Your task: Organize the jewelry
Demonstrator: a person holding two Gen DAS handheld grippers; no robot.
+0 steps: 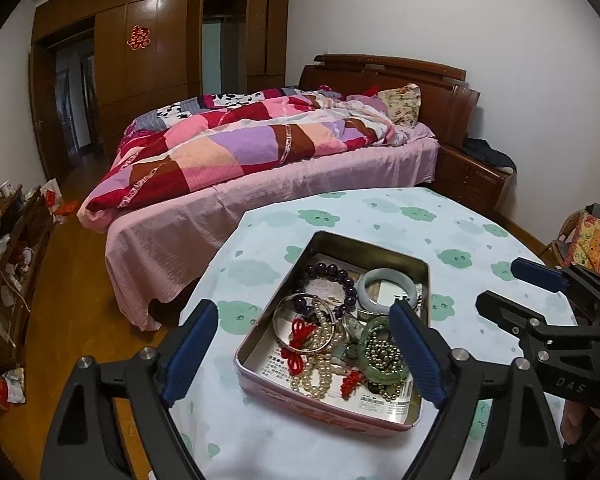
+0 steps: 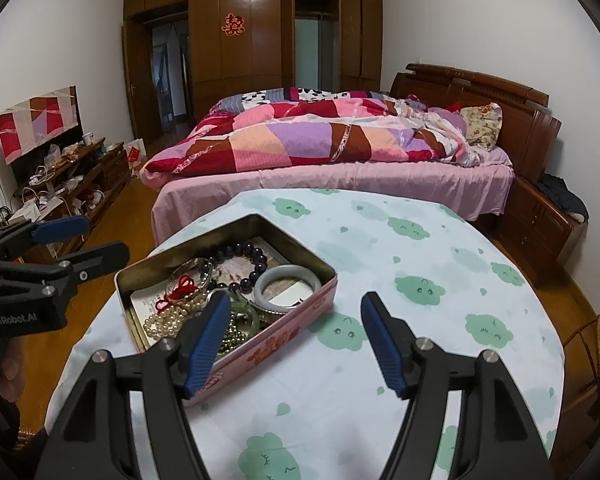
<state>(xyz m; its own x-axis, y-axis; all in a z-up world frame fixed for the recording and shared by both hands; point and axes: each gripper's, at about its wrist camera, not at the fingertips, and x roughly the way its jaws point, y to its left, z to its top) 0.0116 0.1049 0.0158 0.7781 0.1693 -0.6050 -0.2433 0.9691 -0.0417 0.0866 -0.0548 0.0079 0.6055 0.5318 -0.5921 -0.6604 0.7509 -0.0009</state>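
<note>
An open pink tin box (image 1: 260,376) (image 2: 284,332) sits on the round table, holding tangled jewelry: a dark purple bead bracelet (image 1: 332,270) (image 2: 244,250), a pale jade bangle (image 1: 388,282) (image 2: 288,282), a silver bangle (image 1: 284,316), a pearl strand (image 1: 320,364) (image 2: 164,322), a green bangle (image 1: 370,356) with gold beads, and red knotted cords (image 1: 300,332) (image 2: 182,284). My left gripper (image 1: 304,320) is open and empty, hovering above the box. My right gripper (image 2: 296,314) is open and empty, over the box's right edge and the cloth.
The table wears a white cloth with green cloud prints (image 1: 440,232) (image 2: 420,260). Behind it is a bed with a patchwork quilt (image 1: 240,148) (image 2: 320,136). A wooden nightstand (image 2: 540,216) stands right, a cluttered low cabinet (image 2: 72,184) left, and a wicker chair (image 1: 588,236) at the right.
</note>
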